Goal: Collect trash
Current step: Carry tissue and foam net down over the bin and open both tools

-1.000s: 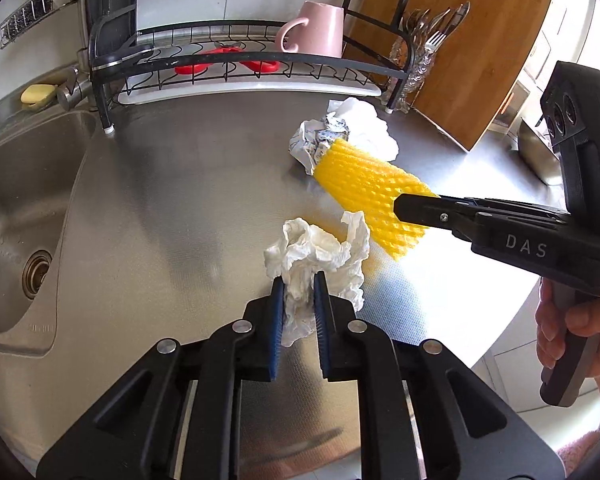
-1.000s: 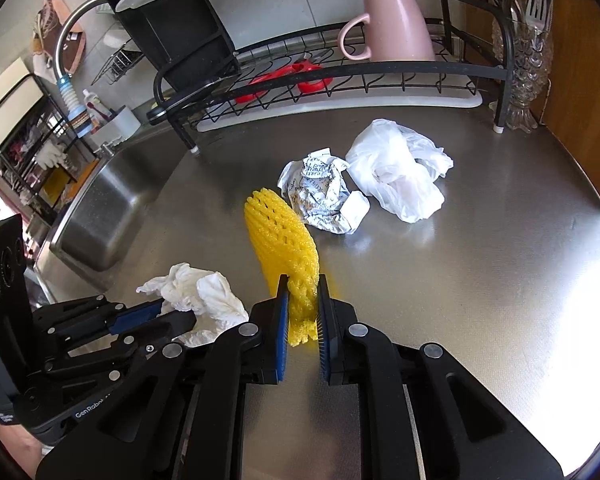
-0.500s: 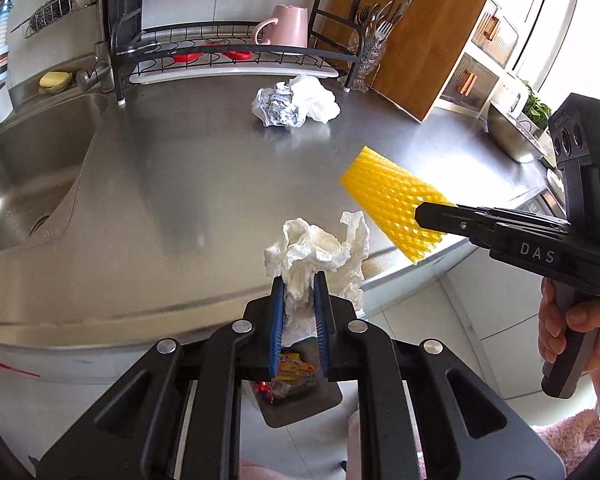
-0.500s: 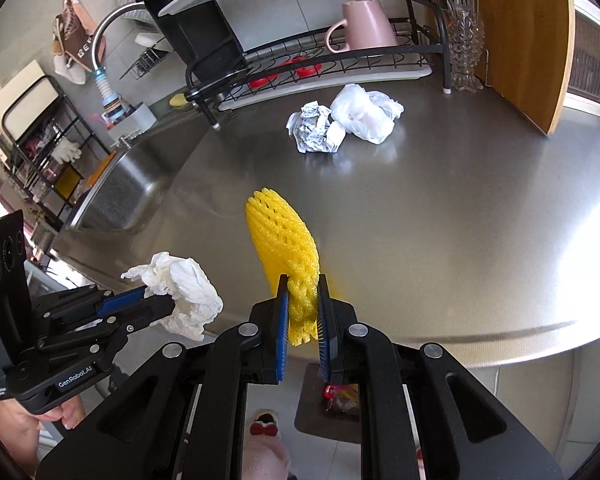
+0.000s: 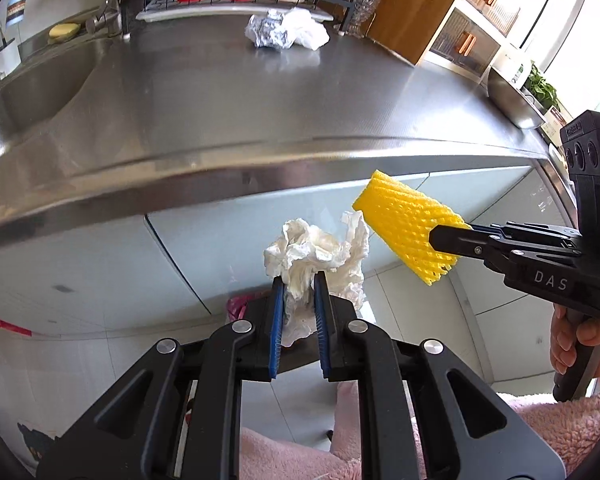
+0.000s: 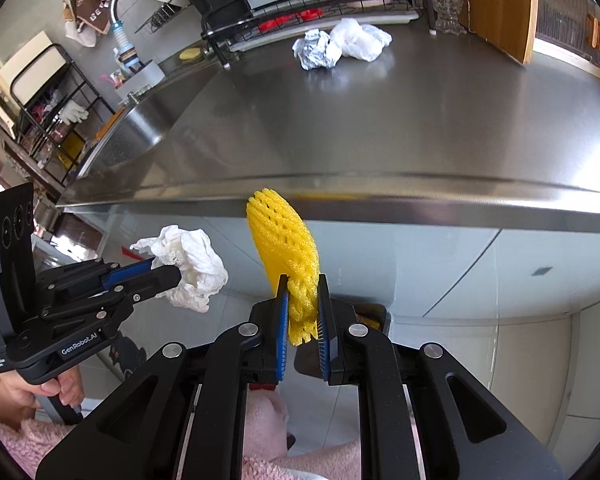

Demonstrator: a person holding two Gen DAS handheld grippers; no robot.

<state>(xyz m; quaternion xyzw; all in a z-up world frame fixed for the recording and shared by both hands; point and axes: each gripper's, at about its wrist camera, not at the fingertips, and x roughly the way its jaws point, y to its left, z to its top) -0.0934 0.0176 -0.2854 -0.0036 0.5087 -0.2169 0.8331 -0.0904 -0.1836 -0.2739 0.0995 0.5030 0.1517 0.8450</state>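
Observation:
My left gripper [image 5: 299, 286] is shut on a crumpled white tissue [image 5: 318, 254], held in the air in front of the counter's front edge. In the right wrist view the same tissue [image 6: 190, 266] hangs at the left. My right gripper [image 6: 303, 292] is shut on a yellow foam fruit net [image 6: 286, 246], which the left wrist view shows as the net [image 5: 406, 226] at the right. Below both grippers a dark bin [image 6: 374, 314] with wrappers inside stands on the floor, mostly hidden. A crumpled foil ball [image 6: 314, 50] and a white plastic bag [image 6: 362, 40] lie far back on the counter.
The steel counter [image 6: 380, 120] runs across both views, with a sink [image 5: 32, 92] at the left and a dish rack [image 6: 312, 8] holding a pink mug behind. A wooden board [image 6: 500, 4] leans at the back right. Pink fuzzy clothing [image 5: 568, 420] is below.
Both grippers have pulled back off the counter with their loads and now hang past its front edge over the floor. The foil ball and bag stayed on the counter.

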